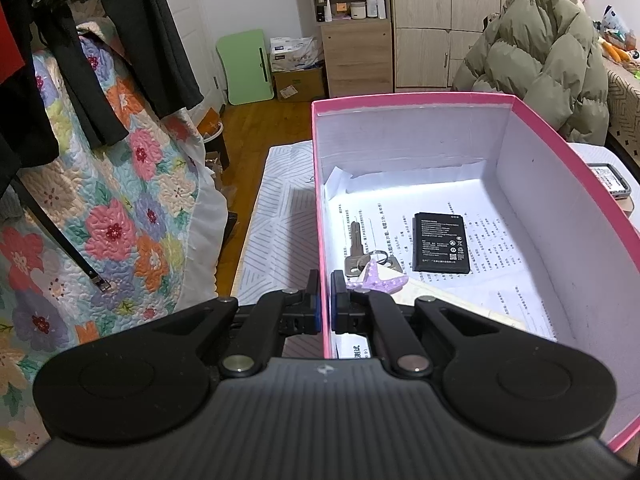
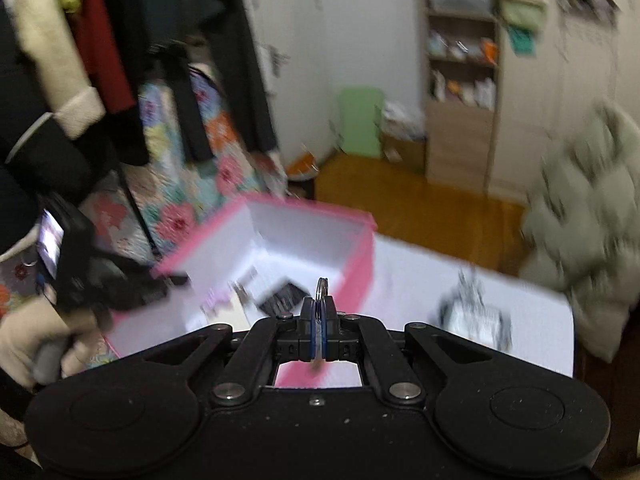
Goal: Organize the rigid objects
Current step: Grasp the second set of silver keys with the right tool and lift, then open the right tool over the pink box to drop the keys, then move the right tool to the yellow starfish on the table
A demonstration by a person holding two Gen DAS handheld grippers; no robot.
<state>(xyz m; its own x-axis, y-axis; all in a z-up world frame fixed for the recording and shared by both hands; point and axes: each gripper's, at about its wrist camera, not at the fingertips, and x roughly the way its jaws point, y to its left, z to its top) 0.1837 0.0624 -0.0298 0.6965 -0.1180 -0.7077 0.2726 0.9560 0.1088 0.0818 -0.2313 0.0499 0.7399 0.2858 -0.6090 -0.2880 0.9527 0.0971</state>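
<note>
The left gripper (image 1: 325, 298) has its fingers clamped on the near wall of the pink box (image 1: 560, 148). Inside lie a black battery (image 1: 440, 242), a key (image 1: 354, 250) with a purple star charm (image 1: 378, 280), and printed paper (image 1: 500, 240). The right gripper (image 2: 319, 322), fingers pinched on a key ring (image 2: 322, 286), hangs above the box over the table (image 2: 420, 264). A blurred grey device (image 2: 474, 316) sits beside the box.

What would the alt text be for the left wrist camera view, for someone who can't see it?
The left gripper is clamped on the near wall of an open pink box with a white inside. Lying on printed paper in the box are a black battery, a silver key and a lilac star charm. A floral quilt lies to the left.
</note>
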